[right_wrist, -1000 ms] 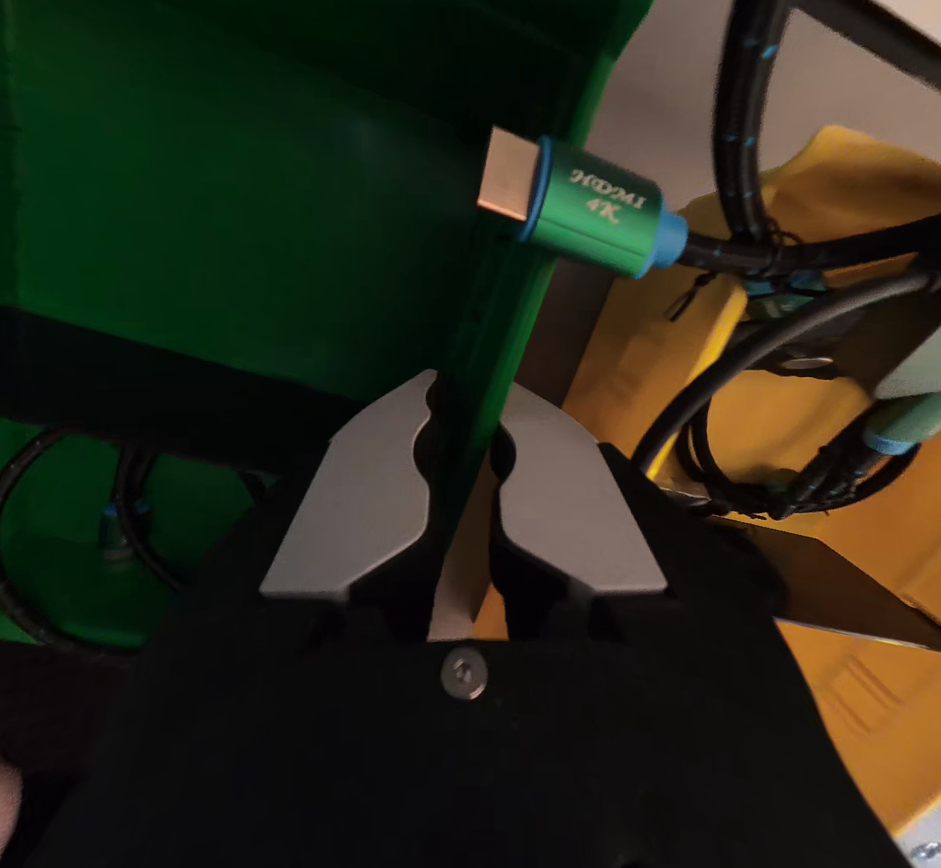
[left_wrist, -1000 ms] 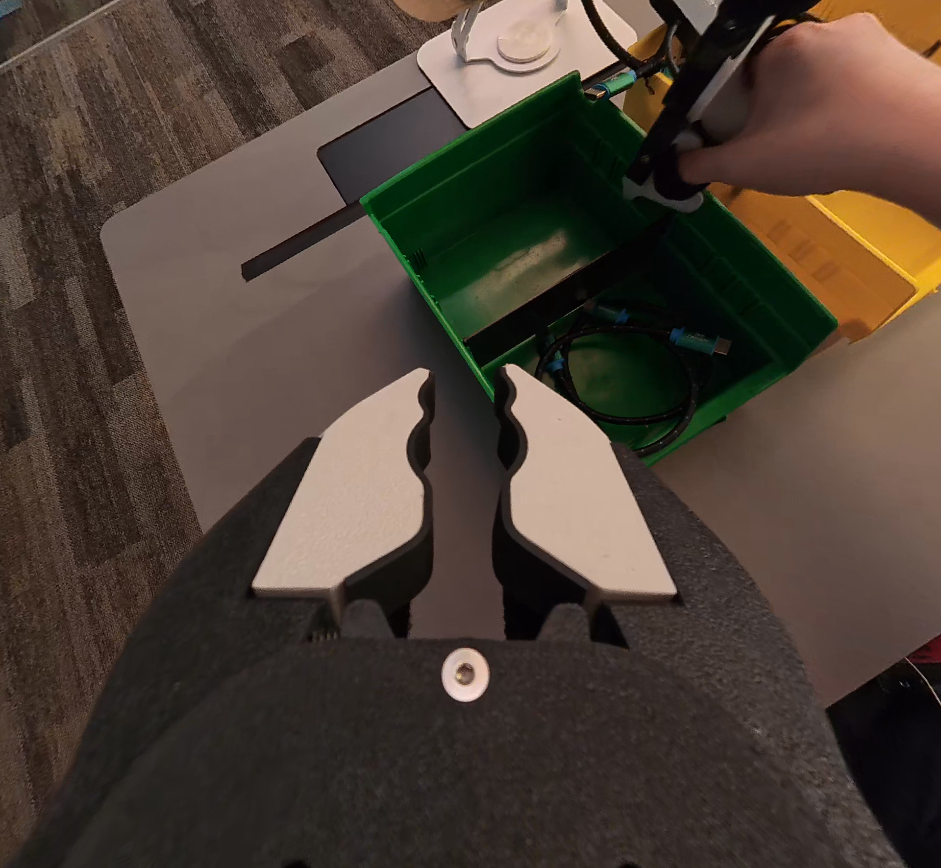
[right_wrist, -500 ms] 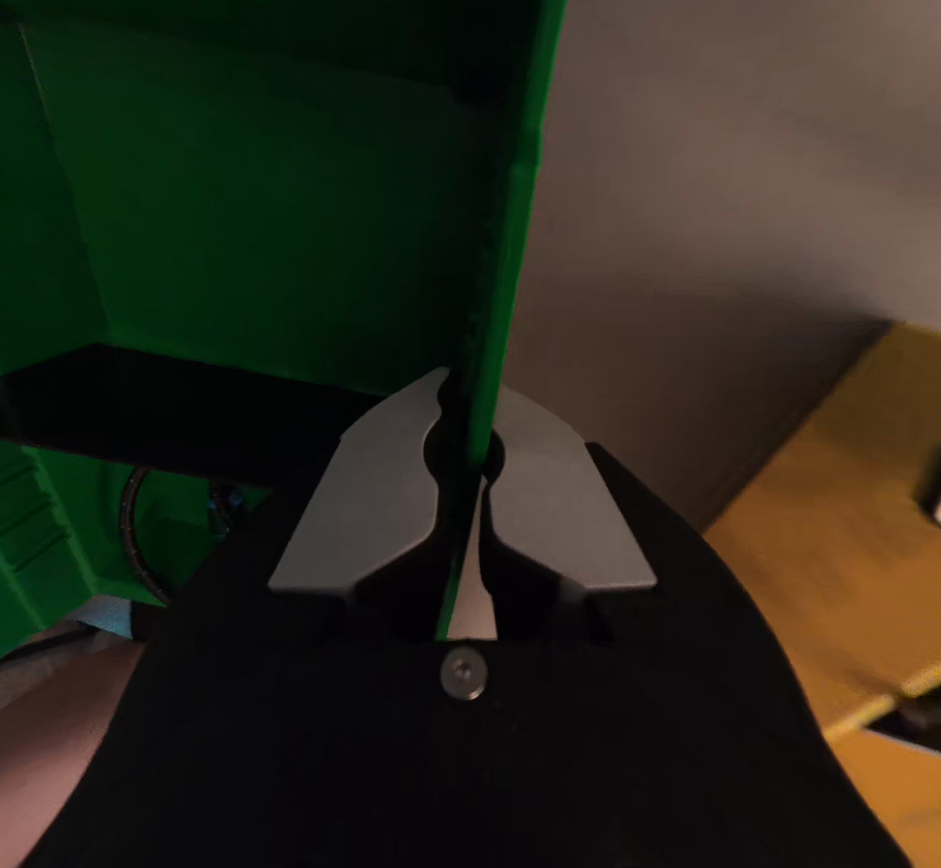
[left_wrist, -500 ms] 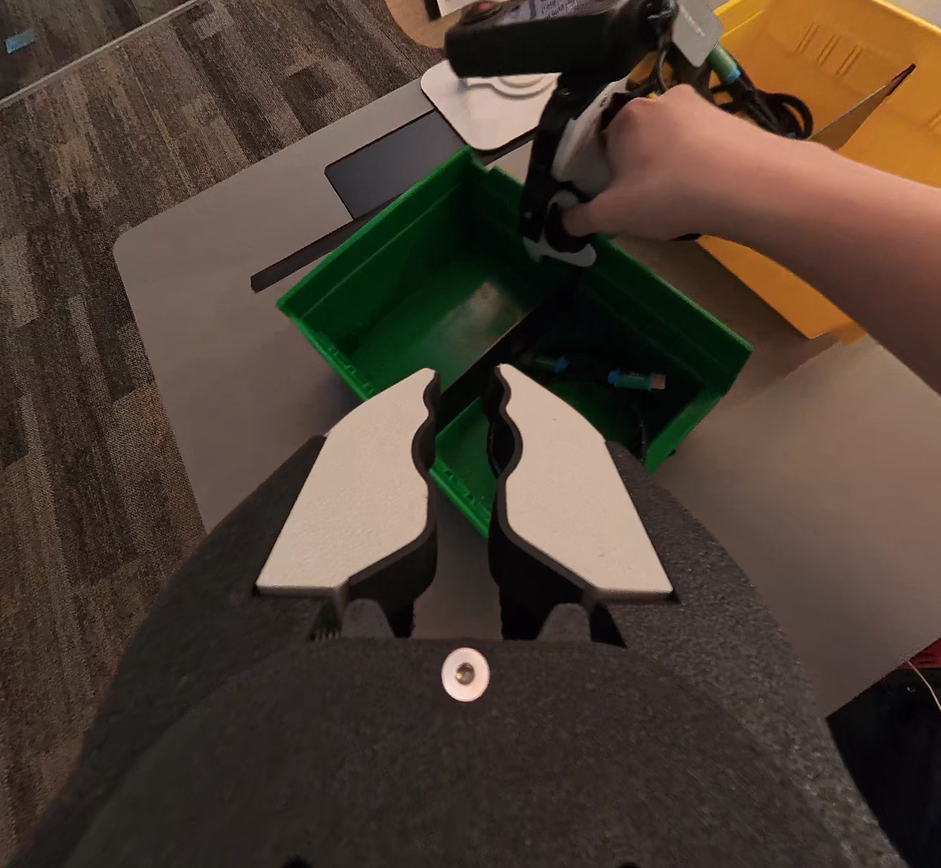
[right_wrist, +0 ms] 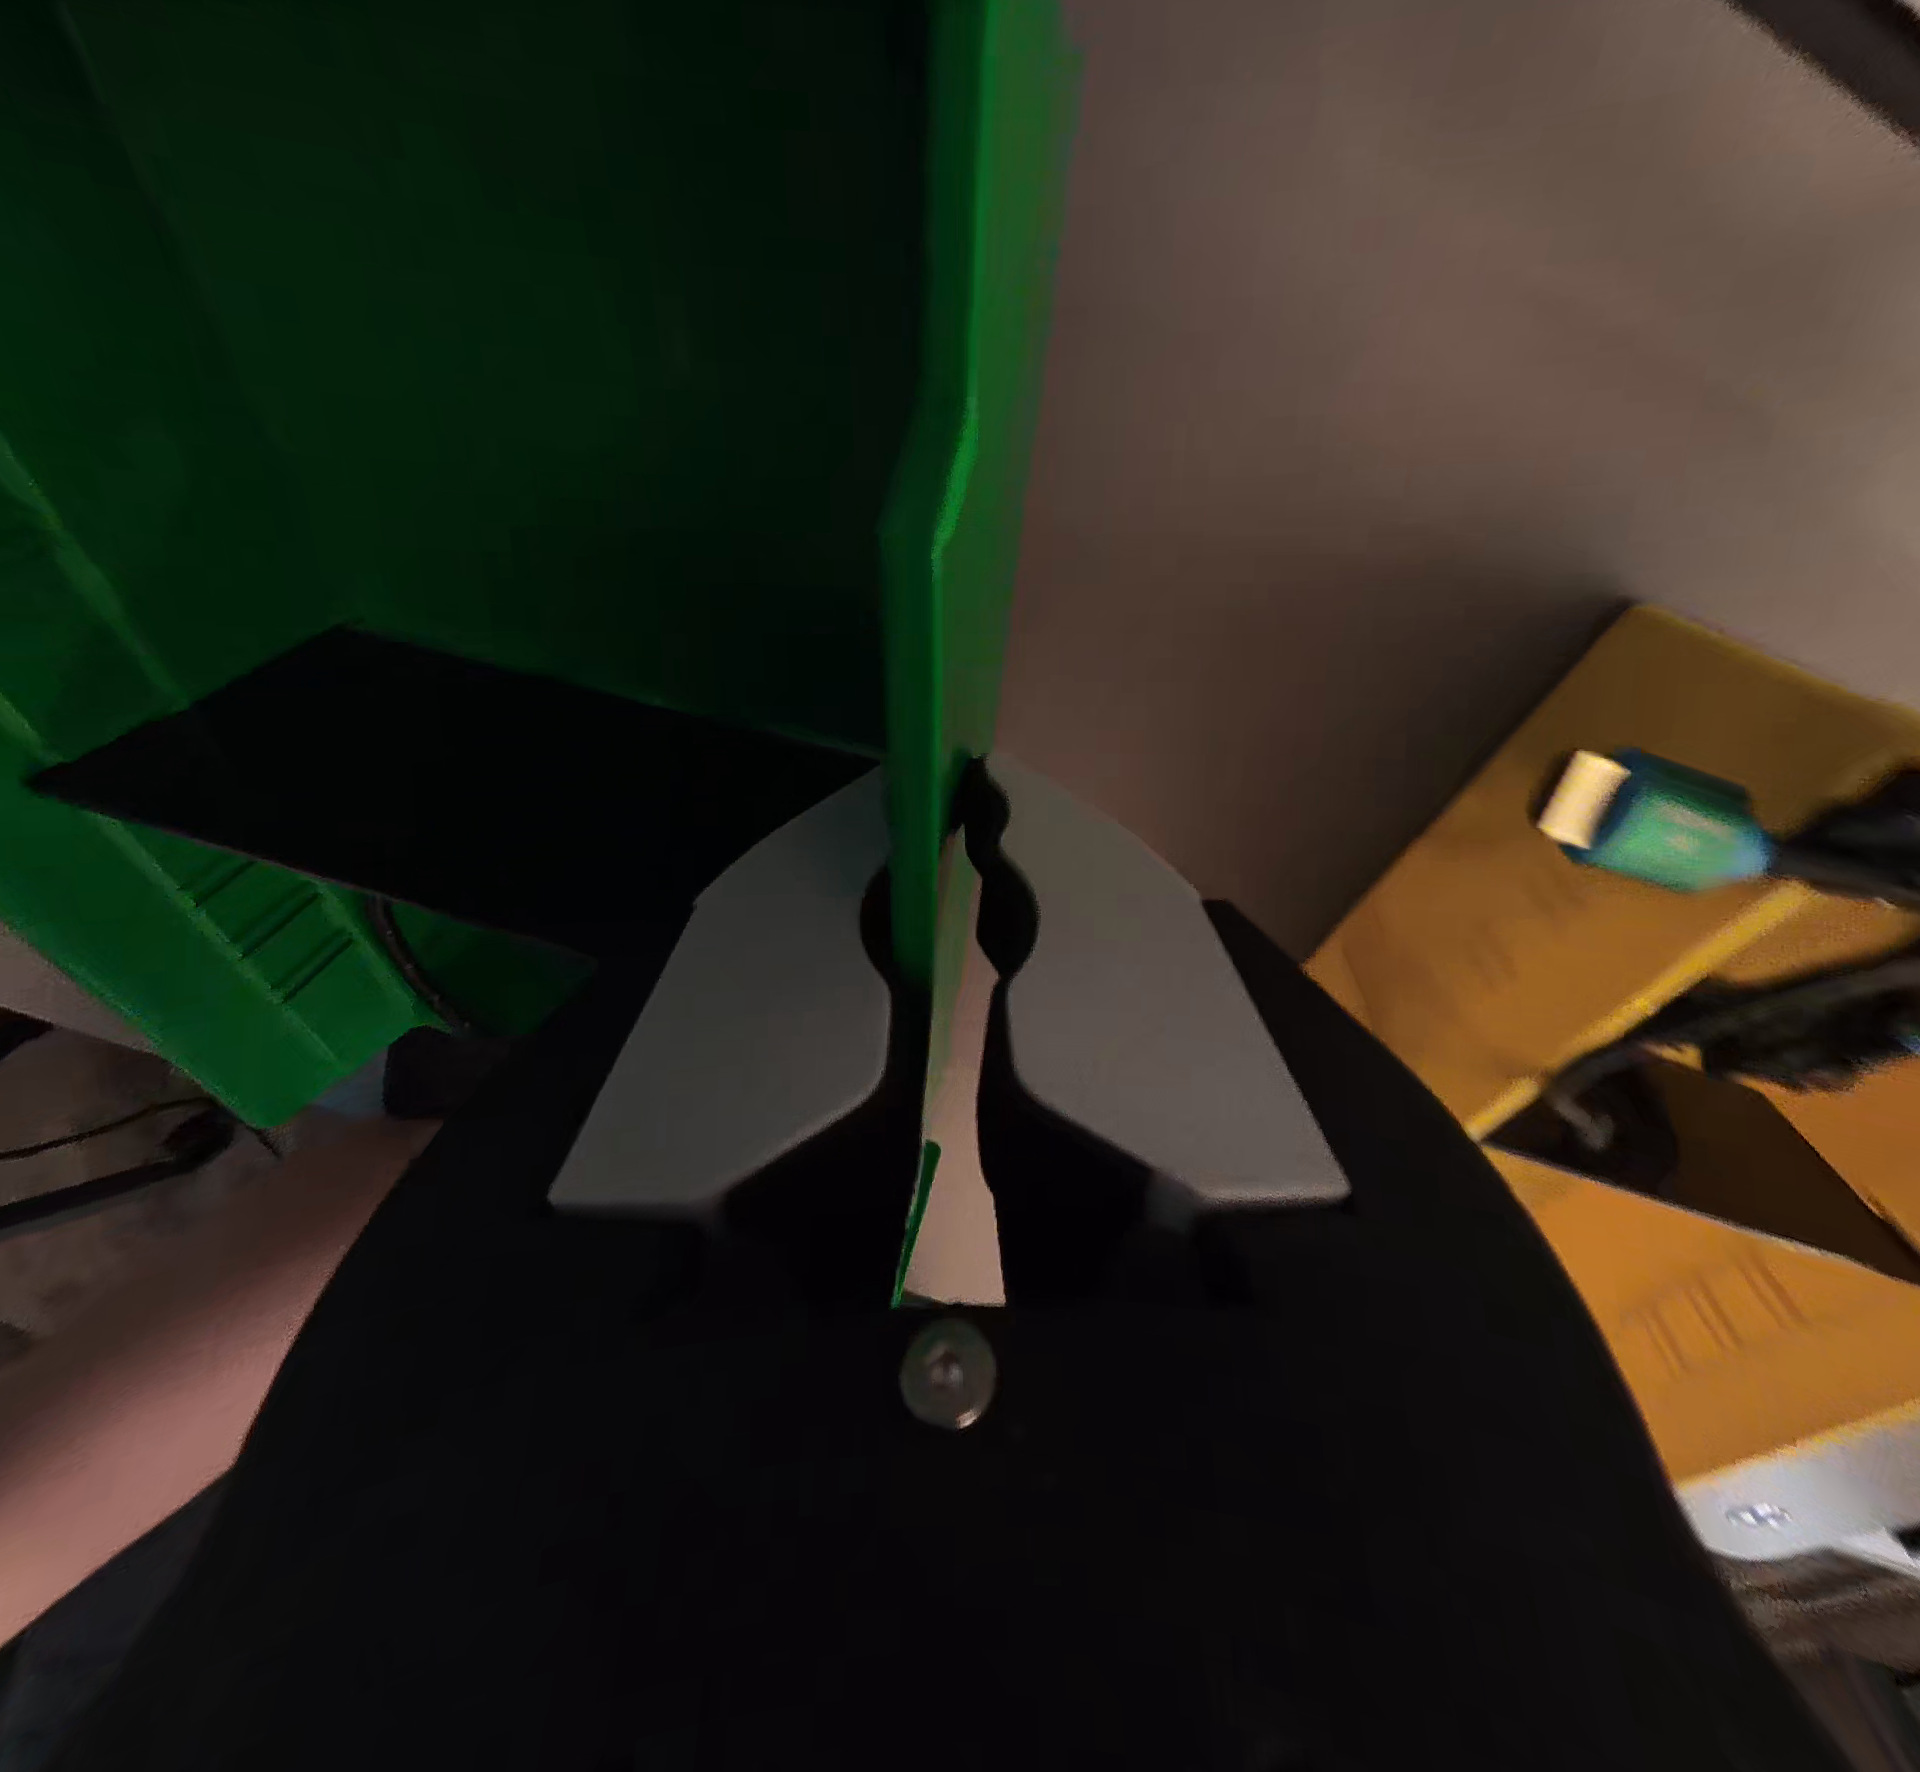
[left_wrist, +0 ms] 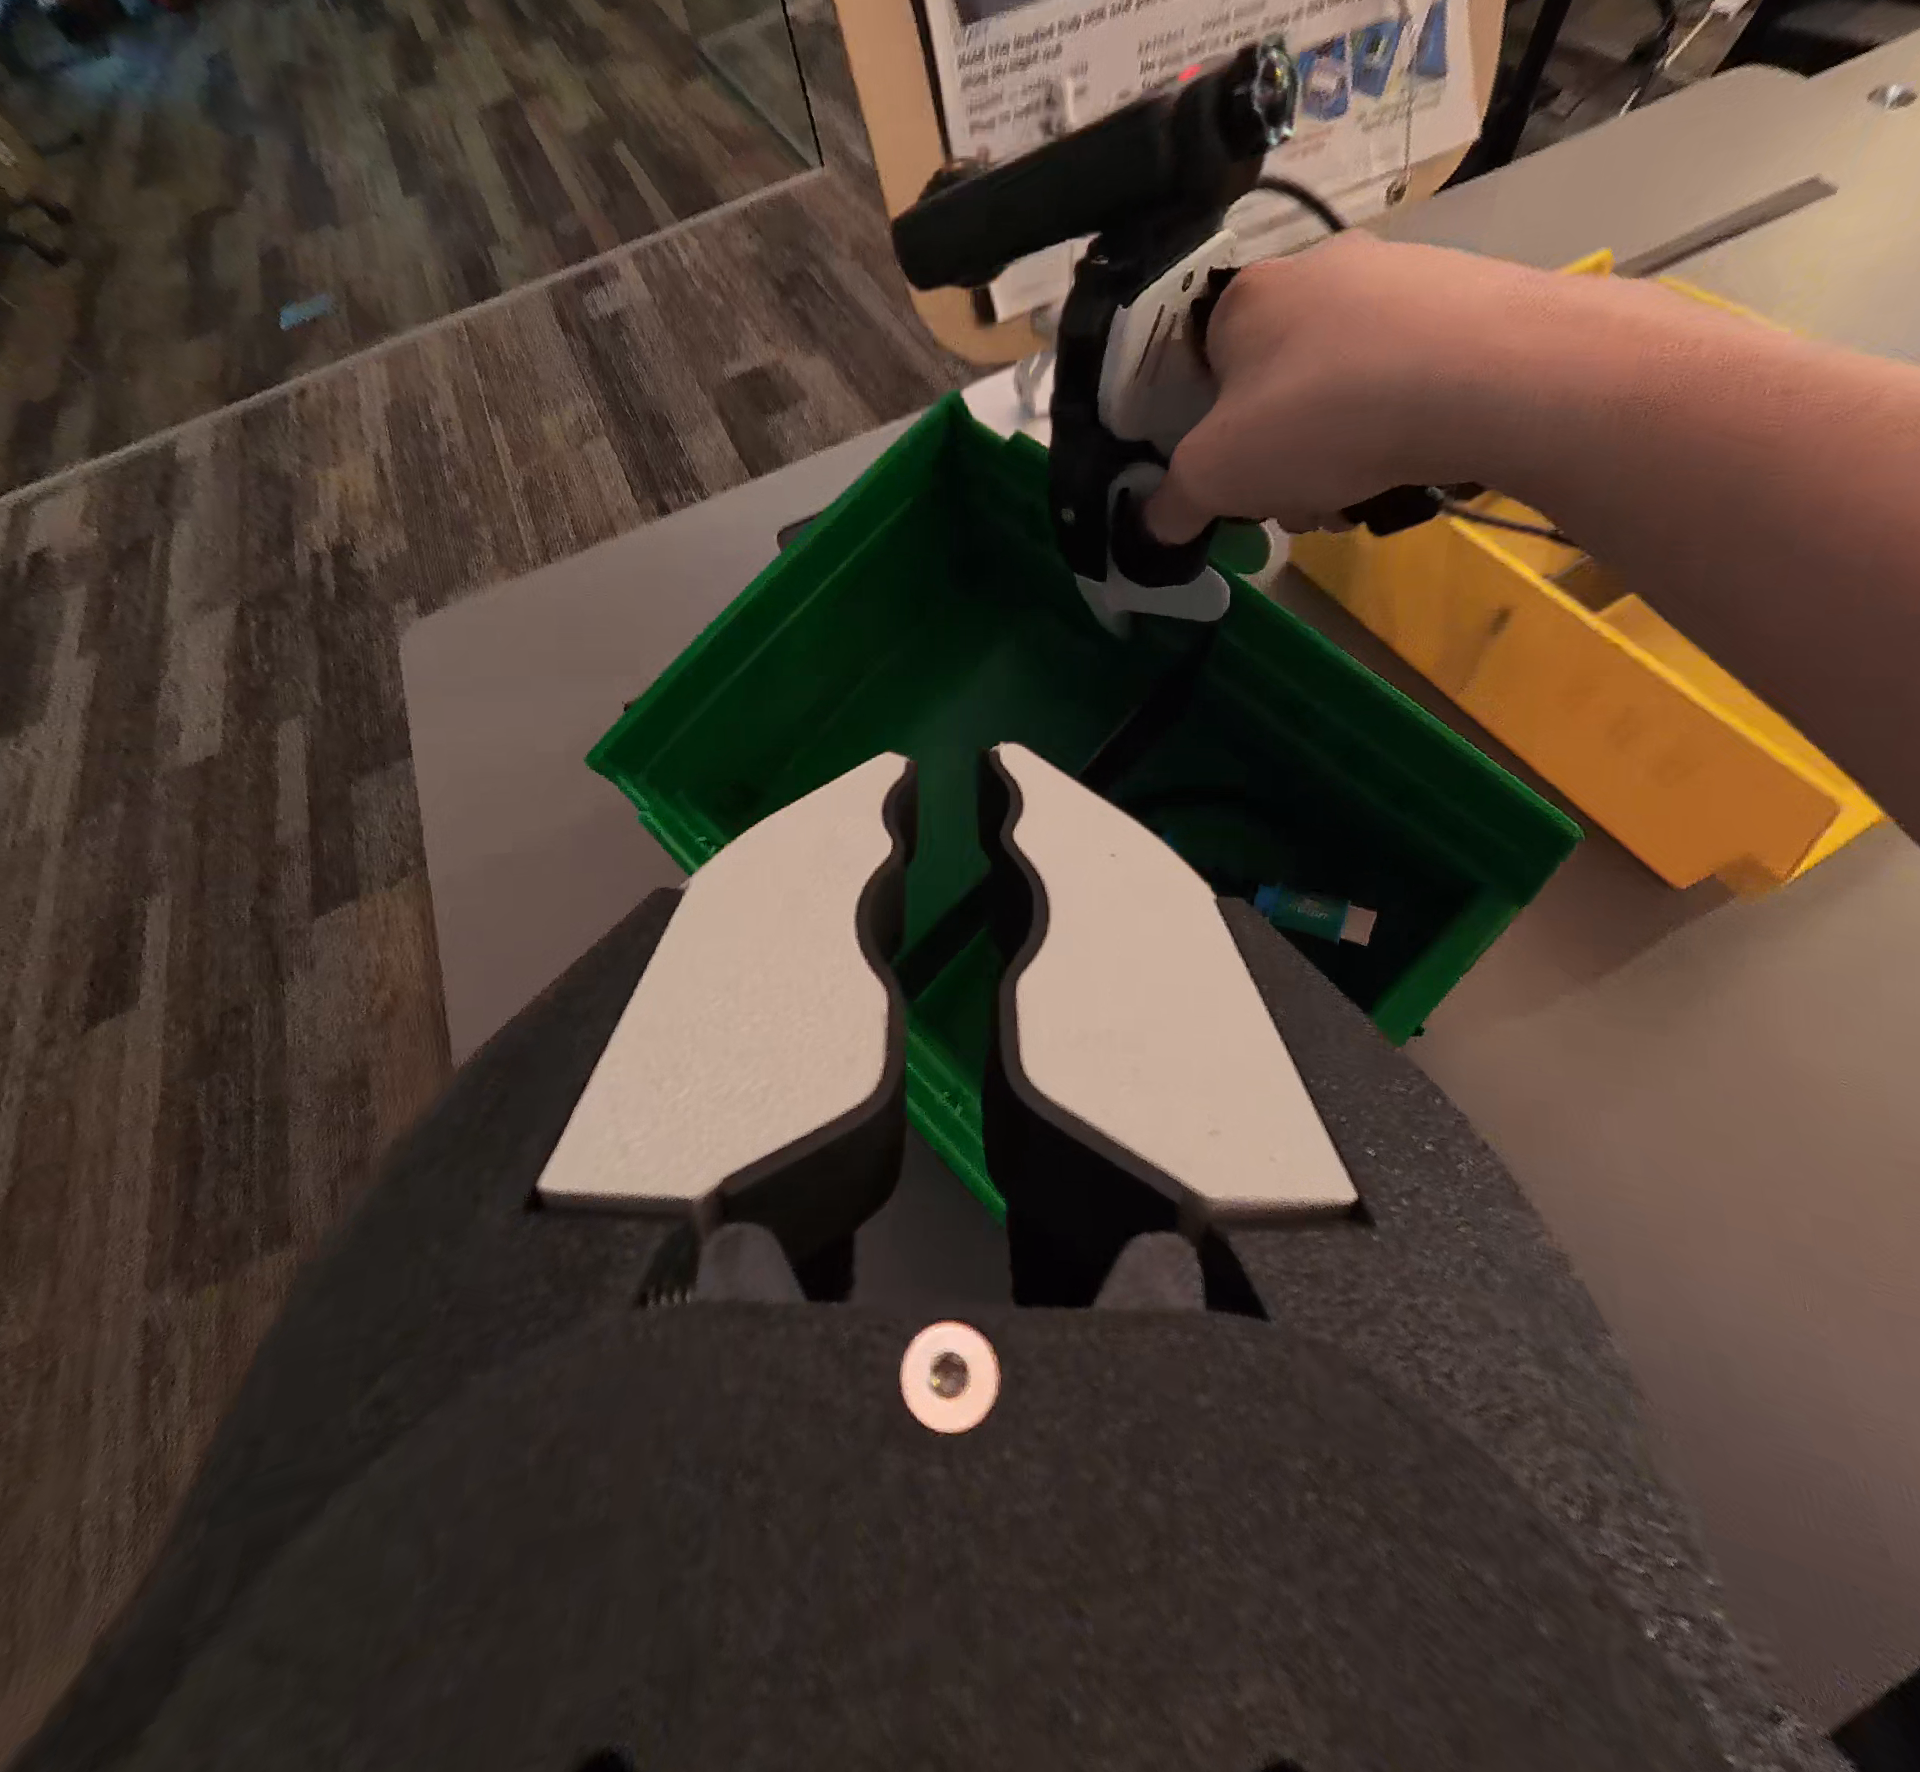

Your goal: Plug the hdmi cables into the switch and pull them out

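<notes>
The green bin stands on the grey table, with a black divider across it. An HDMI cable with a blue plug lies in its near part. My right gripper is shut on the bin's right wall; it also shows in the left wrist view, held by a hand. My left gripper hovers over the bin's near corner, empty, with a narrow gap between its jaws. Another green-blue HDMI plug hangs over the yellow bin. No switch is in view.
The yellow bin sits to the right of the green one and holds more black cables. A wooden sign board with papers stands at the table's far edge. The table's left edge drops to wood floor. There is about 25 centimetres between the tips of the two grippers.
The right gripper has dragged the green bin away from the yellow bin and turned it, closer under my left gripper. The left jaws have narrowed a little.
</notes>
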